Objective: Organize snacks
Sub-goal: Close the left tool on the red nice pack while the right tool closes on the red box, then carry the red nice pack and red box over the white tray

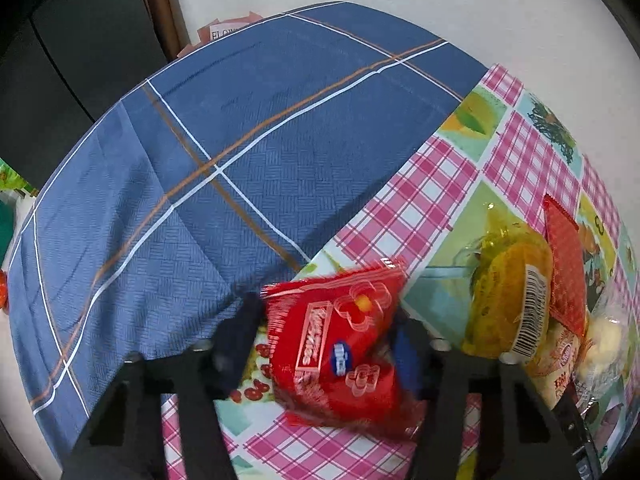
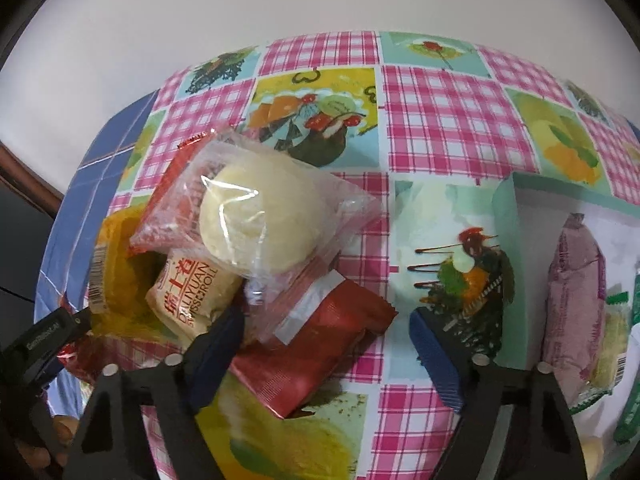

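Note:
A bright red snack packet (image 1: 340, 340) lies on the pink checked tablecloth (image 1: 420, 200), and my left gripper (image 1: 320, 348) is shut on it, a blue pad against each side. My right gripper (image 2: 326, 350) stands open over a pile of snacks. Between its fingers lies a dark red packet (image 2: 320, 344); the right pad (image 2: 436, 356) is clear of it. The pile also holds a pale round bun in a clear bag (image 2: 248, 220), a cream Swiss roll packet (image 2: 188, 296) and a yellow wrapped cake (image 2: 116, 264).
A light green box (image 2: 508, 216) at the right holds a purple packet (image 2: 572, 292) and green packets (image 2: 632, 360). A blue checked cloth (image 1: 200, 160) covers the table's left part. White wall lies beyond the far edge. The left gripper's body (image 2: 44, 340) shows at the lower left.

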